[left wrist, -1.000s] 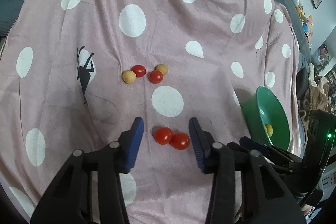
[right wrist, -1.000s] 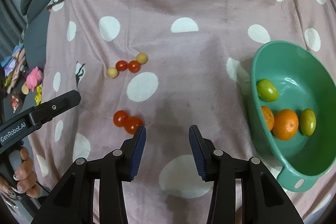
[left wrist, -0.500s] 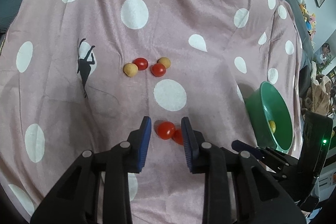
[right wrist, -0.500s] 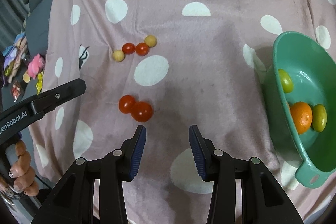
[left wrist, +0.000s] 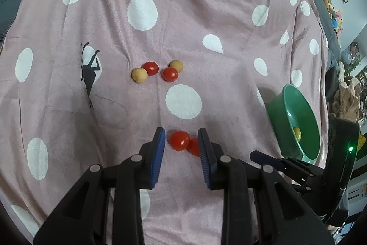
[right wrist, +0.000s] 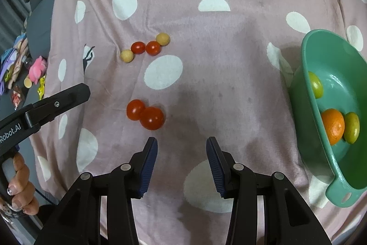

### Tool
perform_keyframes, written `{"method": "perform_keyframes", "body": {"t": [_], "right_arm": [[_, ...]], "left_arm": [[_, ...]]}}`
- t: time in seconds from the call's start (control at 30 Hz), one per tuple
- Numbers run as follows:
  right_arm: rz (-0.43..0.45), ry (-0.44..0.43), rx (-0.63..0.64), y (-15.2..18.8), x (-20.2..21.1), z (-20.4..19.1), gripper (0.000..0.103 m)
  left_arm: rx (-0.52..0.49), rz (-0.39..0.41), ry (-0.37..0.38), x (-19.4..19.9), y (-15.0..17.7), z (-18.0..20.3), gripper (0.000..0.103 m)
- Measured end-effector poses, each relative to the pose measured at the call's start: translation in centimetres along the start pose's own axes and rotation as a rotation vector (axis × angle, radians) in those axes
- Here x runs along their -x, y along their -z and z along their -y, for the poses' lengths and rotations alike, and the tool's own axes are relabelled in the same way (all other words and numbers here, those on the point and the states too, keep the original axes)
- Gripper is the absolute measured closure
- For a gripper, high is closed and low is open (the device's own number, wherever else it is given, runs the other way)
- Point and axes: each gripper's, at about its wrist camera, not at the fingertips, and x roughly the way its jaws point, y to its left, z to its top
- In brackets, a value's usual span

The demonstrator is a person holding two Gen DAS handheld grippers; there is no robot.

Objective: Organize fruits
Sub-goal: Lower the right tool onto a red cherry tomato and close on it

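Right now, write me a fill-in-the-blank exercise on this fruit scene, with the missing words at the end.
1. The green bowl holds one orange and ___ green fruits.
2. The far group on the blanket is two tan balls and ___ small tomatoes.
3. The two big tomatoes lie ___ each other.
4. The right gripper holds ___.

Missing words: two; two; against; nothing

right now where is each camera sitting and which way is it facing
Left wrist view: on the left hand-held gripper, looking steeply down along its fingers at two touching red tomatoes on the spotted pink cloth; no body part shows, only the right hand-held gripper low right.
Right wrist view: on the right hand-held gripper, looking down at bare cloth, green bowl at right; a hand holding the left hand-held gripper shows low left.
Shared: the tomato pair, the four-fruit cluster, the bowl.
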Motion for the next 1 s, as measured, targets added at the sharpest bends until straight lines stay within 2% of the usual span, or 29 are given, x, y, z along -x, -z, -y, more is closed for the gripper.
{"method": "perform_keyframes", "body": {"t": [0.2, 0.3, 0.37, 0.53, 0.63, 0.8, 1.0], "right_arm": [[0.017, -0.021, -0.009, -0.3, -0.2, -0.2, 0.058], [0.032, -0.060, -0.021, -1.1, -0.6, -0.5, 0.058], [0.038, -0.074, -0.027, -1.6, -1.2, -0.9, 0.058], [-0.021, -0.052, 0.009, -1.9, -3.9, -2.5, 0.058], [-0.038, -0.043, 0.037, -1.9, -5.0, -3.1, 0.066], [-0.019, -0.085, 0.013, -2.3, -5.2, -2.8, 0.072], [-0.026, -0.103, -0.052, -2.4, -4.7, -1.2, 0.073]], "left_arm": [[0.024, -0.036, 0.026, -0.9, -0.1, -0.4, 0.076], [0.046, -0.068, 0.039, -1.8, 0.0, -0.7, 0.076], [0.055, -0.085, 0.023, -2.5, 0.1, -0.9, 0.076], [0.082, -0.079, 0.004, -2.5, -0.1, -1.7, 0.076], [0.091, -0.072, 0.007, -2.4, -0.2, -1.9, 0.076], [0.090, -0.073, 0.012, -2.6, -0.3, -1.8, 0.076], [0.082, -0.088, 0.022, -3.8, -0.4, -1.3, 0.074]]}}
